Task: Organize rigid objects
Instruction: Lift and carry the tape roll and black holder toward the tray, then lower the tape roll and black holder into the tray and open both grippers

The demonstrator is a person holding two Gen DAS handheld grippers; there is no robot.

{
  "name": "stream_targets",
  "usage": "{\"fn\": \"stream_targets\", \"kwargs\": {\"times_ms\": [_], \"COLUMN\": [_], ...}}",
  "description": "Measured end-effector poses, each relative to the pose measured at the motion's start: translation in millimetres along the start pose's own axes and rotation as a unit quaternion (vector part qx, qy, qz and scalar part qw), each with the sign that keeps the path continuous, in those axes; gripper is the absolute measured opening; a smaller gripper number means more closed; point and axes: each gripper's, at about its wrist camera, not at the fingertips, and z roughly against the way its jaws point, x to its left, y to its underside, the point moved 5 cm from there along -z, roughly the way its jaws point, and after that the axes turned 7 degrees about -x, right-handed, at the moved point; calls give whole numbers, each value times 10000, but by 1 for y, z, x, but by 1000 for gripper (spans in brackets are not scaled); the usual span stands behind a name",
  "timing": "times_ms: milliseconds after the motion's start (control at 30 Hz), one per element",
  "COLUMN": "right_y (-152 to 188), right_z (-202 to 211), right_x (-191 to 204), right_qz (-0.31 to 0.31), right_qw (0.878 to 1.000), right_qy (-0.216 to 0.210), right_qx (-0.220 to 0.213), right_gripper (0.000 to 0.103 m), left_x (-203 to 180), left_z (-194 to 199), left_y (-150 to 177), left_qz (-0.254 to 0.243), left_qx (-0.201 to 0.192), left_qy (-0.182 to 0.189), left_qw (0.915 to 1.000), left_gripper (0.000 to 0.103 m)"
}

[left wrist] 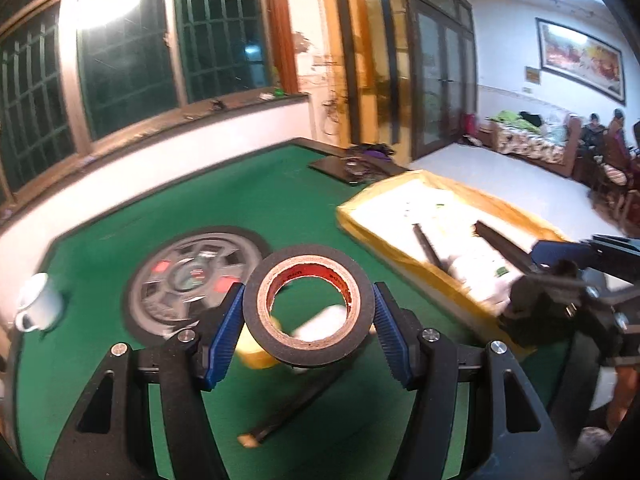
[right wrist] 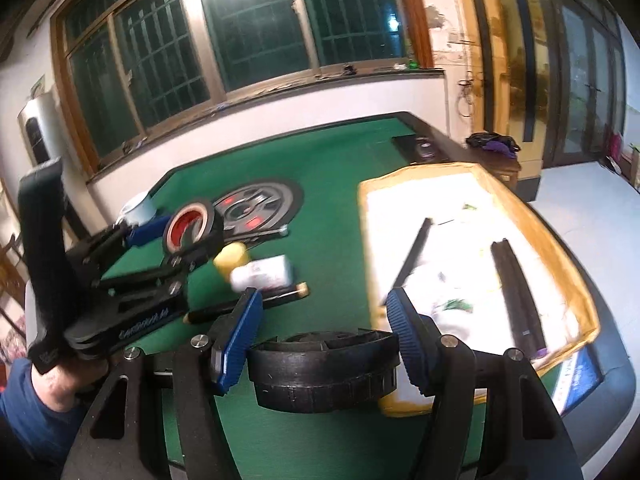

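Left wrist view, black tape roll with red core point(left wrist: 309, 312): clamped between blue pads of left gripper point(left wrist: 309, 334), held above green felt table point(left wrist: 248, 200).
Right gripper point(right wrist: 322, 330): jaws gripping black round ridged part point(right wrist: 324, 372).
Yellow-rimmed white tray point(right wrist: 576, 264): two black bars point(right wrist: 518, 296), white wrapped item point(right wrist: 448, 300).
Table beside tray: white bottle with yellow cap point(right wrist: 256, 270), black stick point(right wrist: 248, 304), white mug point(left wrist: 38, 302), wheel-print mat point(left wrist: 196, 276).
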Motion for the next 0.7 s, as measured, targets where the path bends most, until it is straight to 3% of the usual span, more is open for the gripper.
{"fn": "stream_targets", "kwargs": {"times_ms": [233,400,700], "right_y": [-27,-48,-83], "right_z": [8,-9,-75], "right_x": [-56,-95,-142], "right_qz": [-337,-490,-651], "right_qw": [9987,9968,9921], "right_qy": [365,634,837], "right_qx": [-95,74,666], "right_gripper": [60,60,60], "left_x": [-44,-74,-98], "left_z": [-31,-65,-131], "left_y": [-27,-40,-34], "left_qz": [83,188,488], "left_qx": [194,509,1193], "left_qy": [570,930,1018], "left_qw": [9982,9942,9864], "left_gripper": [61,61,61]}}
